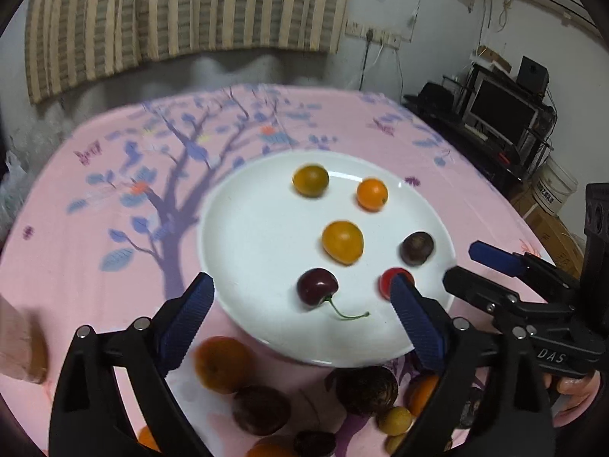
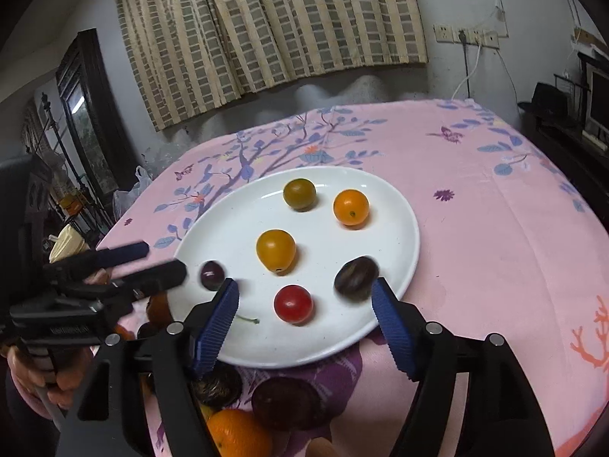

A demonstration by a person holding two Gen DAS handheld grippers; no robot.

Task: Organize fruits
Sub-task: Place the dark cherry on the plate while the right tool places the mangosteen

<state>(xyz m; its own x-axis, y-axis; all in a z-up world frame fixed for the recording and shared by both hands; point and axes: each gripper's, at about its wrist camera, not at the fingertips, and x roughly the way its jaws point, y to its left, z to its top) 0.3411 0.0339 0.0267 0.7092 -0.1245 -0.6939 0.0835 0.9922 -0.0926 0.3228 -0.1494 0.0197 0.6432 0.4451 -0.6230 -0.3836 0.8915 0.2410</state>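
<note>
Nearest the left wrist camera, the left gripper (image 1: pixel 300 297) stands with its blue-padded fingers (image 1: pixel 186 320) spread wide apart and nothing between them, held low over the near rim of the white plate (image 1: pixel 243 228). Between and just ahead of those fingers lies a dark cherry (image 1: pixel 317 289) with its green stem trailing toward the camera; the right-hand finger partly covers a red cherry tomato (image 1: pixel 388 280). Farther out on the plate sit a yellow-orange tomato (image 1: pixel 342 242), a dark round fruit (image 1: pixel 416 248), a greenish-yellow tomato (image 1: pixel 310 180) and an orange tomato (image 1: pixel 372 193) at the far side. Below the fingers, off the plate on the pink floral tablecloth (image 1: pixel 95 228), lies a blurred pile of loose fruit, among it an orange (image 1: pixel 222 365) and a dark plum (image 1: pixel 260 409). To the right, the right gripper (image 1: pixel 462 266) reaches in over the plate's edge; seen from its own camera, the right gripper (image 2: pixel 304 297) is likewise open and holds nothing, the red tomato lying between its fingers and the dark fruit just inside its right finger. Beyond the table hang a striped curtain (image 1: pixel 182 19) and, to the right, a shelf with a monitor (image 1: pixel 498 114).
</note>
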